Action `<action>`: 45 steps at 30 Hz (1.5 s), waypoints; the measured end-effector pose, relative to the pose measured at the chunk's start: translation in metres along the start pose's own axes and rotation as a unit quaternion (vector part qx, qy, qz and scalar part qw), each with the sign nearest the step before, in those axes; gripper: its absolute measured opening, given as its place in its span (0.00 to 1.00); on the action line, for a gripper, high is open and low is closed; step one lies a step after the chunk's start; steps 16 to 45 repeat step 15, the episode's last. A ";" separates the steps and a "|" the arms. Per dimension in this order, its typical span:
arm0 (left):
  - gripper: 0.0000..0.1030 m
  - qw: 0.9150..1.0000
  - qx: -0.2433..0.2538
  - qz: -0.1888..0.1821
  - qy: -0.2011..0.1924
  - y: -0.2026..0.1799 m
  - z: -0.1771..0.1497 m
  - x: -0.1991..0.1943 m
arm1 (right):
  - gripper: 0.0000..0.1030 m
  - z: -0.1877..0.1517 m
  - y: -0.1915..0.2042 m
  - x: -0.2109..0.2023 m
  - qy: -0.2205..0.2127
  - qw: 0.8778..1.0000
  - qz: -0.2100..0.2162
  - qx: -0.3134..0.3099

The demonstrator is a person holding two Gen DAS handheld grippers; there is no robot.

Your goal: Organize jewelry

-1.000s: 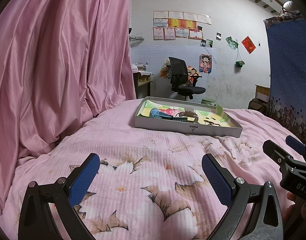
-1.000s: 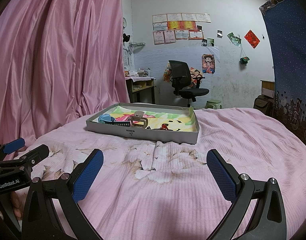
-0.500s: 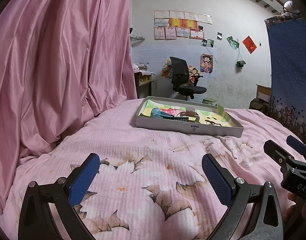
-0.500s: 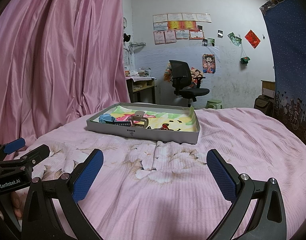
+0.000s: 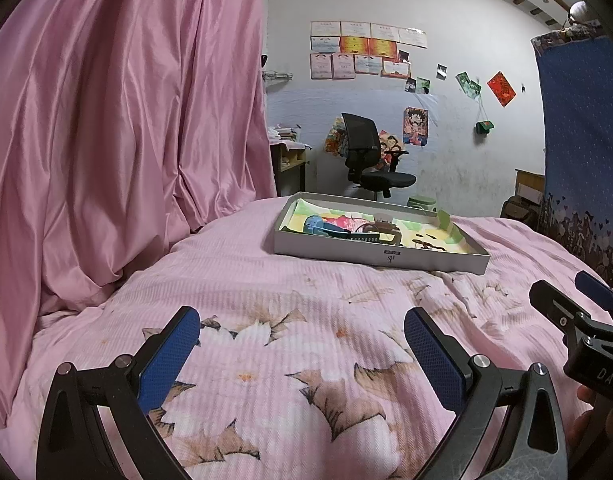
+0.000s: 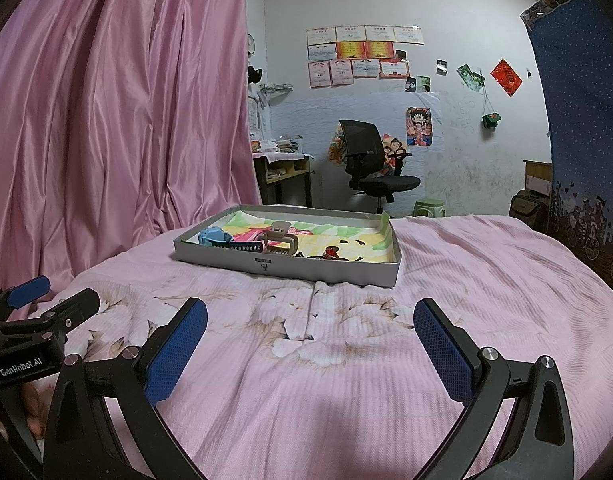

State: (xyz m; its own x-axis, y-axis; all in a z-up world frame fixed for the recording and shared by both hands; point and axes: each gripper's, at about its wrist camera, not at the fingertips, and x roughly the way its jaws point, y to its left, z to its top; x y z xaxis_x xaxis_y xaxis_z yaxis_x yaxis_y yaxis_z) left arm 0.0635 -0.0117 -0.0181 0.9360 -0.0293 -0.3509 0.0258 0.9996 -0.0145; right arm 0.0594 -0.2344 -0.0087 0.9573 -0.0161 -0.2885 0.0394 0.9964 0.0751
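Left wrist view: we hold the left tongs (image 5: 302, 344) spread wide and empty over the bed (image 5: 266, 288). The shallow tray (image 5: 380, 256) lies toward the far edge, holding a blue piece (image 5: 314, 223) and other small accessories.

Right wrist view: the right tongs (image 6: 310, 340) are likewise spread and empty. A beige claw clip (image 6: 277, 240) and a dark comb (image 6: 242, 246) lie inside the tray. This fits sorting pending or finished. Bare bedding around the tray leaves open room.

Bare bedspread (image 6: 346, 360) lies between both wide-open grippers and the tray (image 6: 290, 266). A pink curtain (image 5: 106, 140) walls the left side; the tray's top is uncovered.
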 end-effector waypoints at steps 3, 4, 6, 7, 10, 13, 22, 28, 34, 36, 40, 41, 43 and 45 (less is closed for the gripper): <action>1.00 1.000 0.000 0.000 0.000 0.001 0.000 0.000 | 0.99 0.000 0.000 0.000 0.000 1.000 0.000 0.000; 1.00 1.000 0.000 0.000 0.000 0.001 0.000 0.000 | 0.99 0.000 0.000 0.000 0.000 1.000 0.000 0.000; 1.00 1.000 0.000 0.000 0.000 0.000 0.000 0.000 | 0.99 0.000 0.000 0.000 0.000 1.000 0.000 0.000; 1.00 1.000 0.000 0.000 0.000 0.000 0.000 0.000 | 0.99 0.000 0.000 0.000 0.000 1.000 0.000 0.000; 1.00 1.000 0.000 0.000 0.000 -0.001 0.000 0.000 | 0.99 0.000 0.000 0.000 0.000 1.000 0.000 0.000; 1.00 1.000 0.001 0.000 0.000 0.000 0.000 0.000 | 0.99 0.000 0.000 0.000 0.000 1.000 0.000 0.000; 1.00 1.000 0.000 0.001 0.002 0.001 0.000 0.000 | 0.99 0.000 0.000 0.000 0.000 1.000 0.000 0.000; 1.00 1.000 0.000 0.001 0.002 0.001 0.000 0.000 | 0.99 0.000 0.000 0.000 0.000 1.000 0.000 0.000; 1.00 1.000 0.000 0.001 0.002 0.001 0.000 0.000 | 0.99 0.000 0.000 0.000 0.000 1.000 0.000 0.000; 1.00 1.000 0.000 0.001 0.002 0.001 0.000 0.000 | 0.99 0.000 0.000 0.000 0.000 1.000 0.000 0.000; 1.00 1.000 0.000 0.001 0.002 0.001 0.000 0.000 | 0.99 0.000 0.000 0.000 0.000 1.000 0.000 0.000; 1.00 1.000 0.000 0.001 0.002 0.001 0.000 0.000 | 0.99 0.000 0.000 0.000 0.000 1.000 0.000 0.000; 1.00 1.000 0.000 0.001 0.002 0.001 0.000 0.000 | 0.99 0.000 0.000 0.000 0.000 1.000 0.000 0.000; 1.00 1.000 0.000 0.001 0.002 0.001 0.000 0.000 | 0.99 0.000 0.000 0.000 0.000 1.000 0.000 0.000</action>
